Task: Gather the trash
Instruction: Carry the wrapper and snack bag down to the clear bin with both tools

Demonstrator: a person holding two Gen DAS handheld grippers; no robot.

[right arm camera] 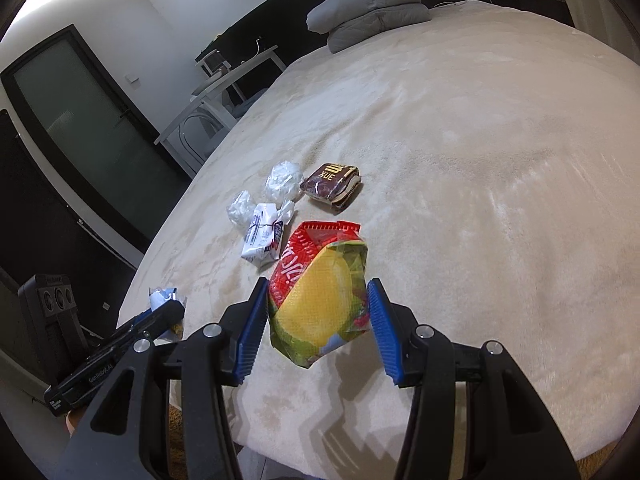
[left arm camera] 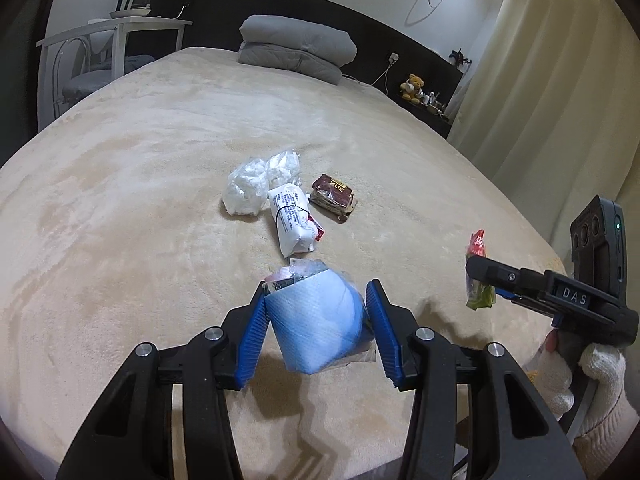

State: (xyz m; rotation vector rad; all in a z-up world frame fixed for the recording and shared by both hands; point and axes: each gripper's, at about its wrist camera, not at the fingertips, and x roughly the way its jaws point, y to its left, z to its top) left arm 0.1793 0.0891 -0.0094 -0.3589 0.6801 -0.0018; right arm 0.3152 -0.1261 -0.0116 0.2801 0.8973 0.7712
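Blue ribbed pads [left arm camera: 252, 332] of the left gripper [left arm camera: 318, 312] flank a blue pack [left arm camera: 320, 320], a soft, film-wrapped block with a quilted surface and a crumpled clear flap at its top; the pack's shadow falls on the blanket below it, so it appears lifted, with the jaws closed on its sides, though the right pad looks barely in contact. The right gripper [right arm camera: 318, 316] likewise holds a snack bag [right arm camera: 320, 292], glossy crinkled foil in red, yellow and green with a serrated red top edge, pinched between its jaws above the bed [right arm camera: 480, 160]. By my reading the task is partly done: two pieces are in hand, while four lie well ahead in a loose cluster on the blanket. These are two wads [left arm camera: 260, 184] of crumpled white tissue or thin plastic, side by side; a white packet [left arm camera: 292, 220] with printed text, rolled and bound by a dark band, touching the wads; and a brown wrapper [left arm camera: 334, 196], flat and folded, with gold lettering, just beside the packet. No bin or bag shows in either view, so where the trash goes cannot be told. The bed cover is beige, plush and short-piled, giving softly; a folded grey quilt [left arm camera: 298, 46] sits at the far end.
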